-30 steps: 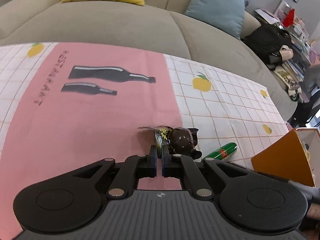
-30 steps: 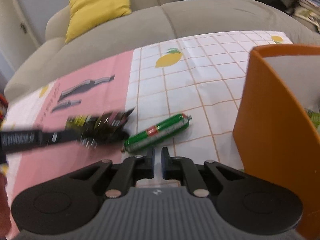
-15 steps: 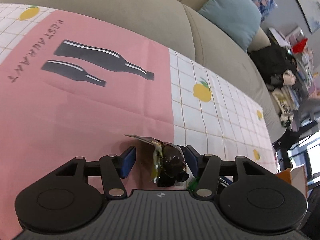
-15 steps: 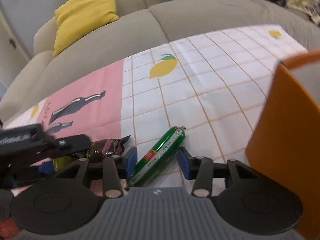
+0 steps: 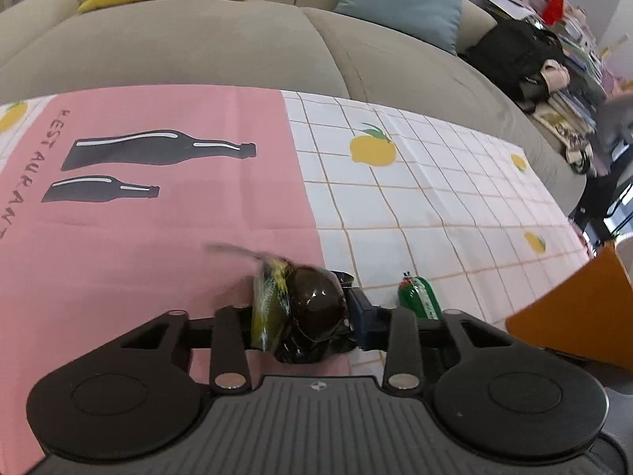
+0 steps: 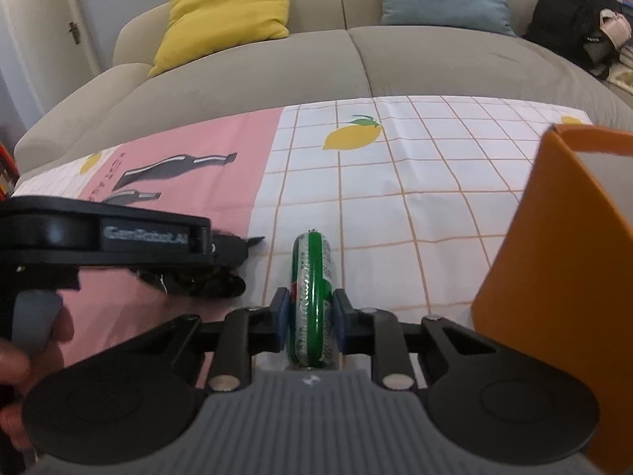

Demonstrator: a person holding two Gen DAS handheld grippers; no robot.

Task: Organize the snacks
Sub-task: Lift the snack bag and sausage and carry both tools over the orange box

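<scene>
1. Both hand-held grippers have narrowed since half a second ago: then each stood wide around its snack, now each has its pads against one.
2. Left hand-held gripper (image 5: 300, 312) is clenched on the dark pouch (image 5: 312, 308). The right pad presses the pouch's side; the left pad is hidden behind the yellow-green end of the wrapper.
3. Right hand-held gripper (image 6: 309, 318) grasps the green sausage (image 6: 310, 297) across its width, near the end closest to the camera, so most of the stick points forward, away from the fingers.
4. Taking one snack in each gripper at once looks like a way to carry both to the orange box (image 6: 554, 257) in a single trip.
5. The pouch is glossy, dark brown and rounded, in crinkled film with a flat sealed tail sticking out to the left. It probably deforms and slips easily.
6. The sausage is a slim green cylinder with a silvery printed band and a red tip, likely firm.
7. Both snacks sit low over the table (image 5: 415, 198), near where its cloth turns from pink to checked; whether they touch it I cannot tell. The box stands just to the right.
</scene>
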